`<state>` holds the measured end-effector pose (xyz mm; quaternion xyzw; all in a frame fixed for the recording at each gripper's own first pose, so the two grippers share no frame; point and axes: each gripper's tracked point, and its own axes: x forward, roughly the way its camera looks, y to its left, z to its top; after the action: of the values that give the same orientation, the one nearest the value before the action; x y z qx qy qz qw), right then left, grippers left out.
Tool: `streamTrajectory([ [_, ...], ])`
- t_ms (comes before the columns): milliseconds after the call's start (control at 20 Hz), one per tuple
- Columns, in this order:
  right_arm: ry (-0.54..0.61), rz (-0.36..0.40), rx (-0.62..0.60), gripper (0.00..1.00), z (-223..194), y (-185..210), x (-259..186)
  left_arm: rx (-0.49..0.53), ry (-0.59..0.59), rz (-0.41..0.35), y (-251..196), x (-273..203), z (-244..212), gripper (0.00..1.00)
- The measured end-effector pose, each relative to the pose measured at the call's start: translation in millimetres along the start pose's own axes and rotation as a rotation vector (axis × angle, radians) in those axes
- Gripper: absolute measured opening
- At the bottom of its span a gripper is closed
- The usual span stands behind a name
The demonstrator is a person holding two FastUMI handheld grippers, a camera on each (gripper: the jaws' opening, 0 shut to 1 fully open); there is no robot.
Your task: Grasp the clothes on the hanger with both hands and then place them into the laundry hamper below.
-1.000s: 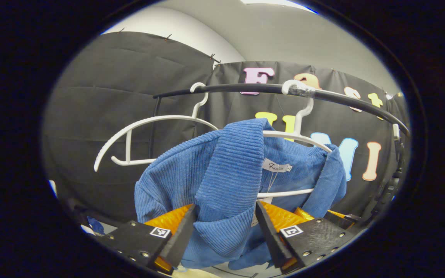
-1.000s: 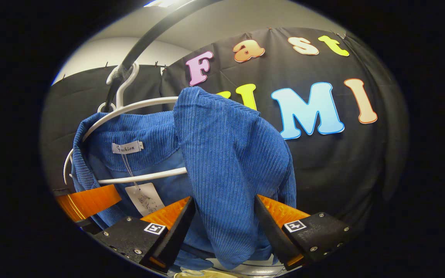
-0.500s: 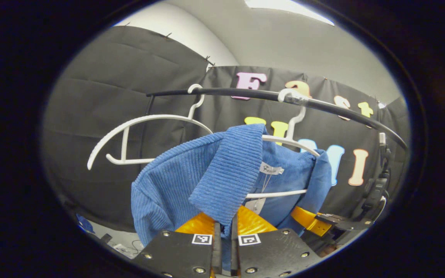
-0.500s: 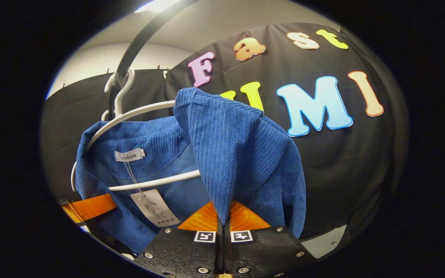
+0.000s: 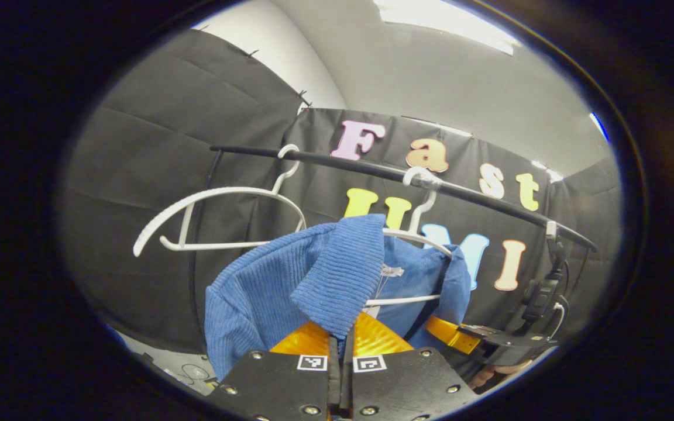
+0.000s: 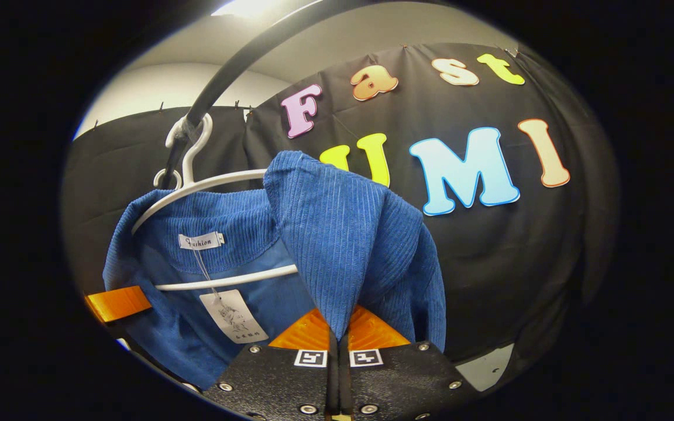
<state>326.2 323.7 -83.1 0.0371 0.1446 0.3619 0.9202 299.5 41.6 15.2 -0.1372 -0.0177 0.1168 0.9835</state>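
Note:
A blue corduroy garment point(image 5: 267, 292) hangs on a white hanger point(image 5: 425, 237) from the black rail point(image 5: 372, 169). In the left gripper view my left gripper point(image 5: 340, 342) is shut on a folded front flap of the garment, near its left shoulder. The right gripper view has the same garment point(image 6: 337, 234) on its hanger point(image 6: 196, 184), and my right gripper point(image 6: 338, 334) is shut on the other front flap. The fabric runs up from each pair of fingers, over the hanger's arms. An orange finger of the other gripper point(image 6: 117, 303) shows at the garment's far side.
An empty white hanger point(image 5: 214, 196) hangs on the rail left of the garment. A paper tag point(image 6: 233, 316) dangles inside the collar. The rail point(image 6: 237, 64) passes close overhead in the right gripper view. A hand point(image 5: 492, 374) holds the other gripper point(image 5: 466, 336) at lower right.
Both grippers went from open around the garment's flaps to shut on them. Since then the left gripper has drawn back a little from the rail, and the garment is still on its hanger.

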Motion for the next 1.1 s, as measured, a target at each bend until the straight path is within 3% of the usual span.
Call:
streamTrajectory([
  [50,-0.007,-0.012,0.001,0.00,3,-3,-2,-0.010,-0.008,-0.017,-3,-6,8,0.05],
  [300,-0.092,-0.099,0.036,0.00,26,-30,-8,-0.011,-0.052,-0.030,11,-23,48,0.01],
  [350,-0.104,-0.114,0.042,0.00,30,-36,-8,-0.012,-0.062,-0.022,16,-23,56,0.05],
  [900,-0.202,-0.234,0.053,0.00,57,-90,9,0.012,-0.172,0.121,81,-20,112,0.01],
  [1100,-0.220,-0.246,0.019,0.00,61,-93,10,0.095,-0.142,0.124,82,-15,114,0.01],
])
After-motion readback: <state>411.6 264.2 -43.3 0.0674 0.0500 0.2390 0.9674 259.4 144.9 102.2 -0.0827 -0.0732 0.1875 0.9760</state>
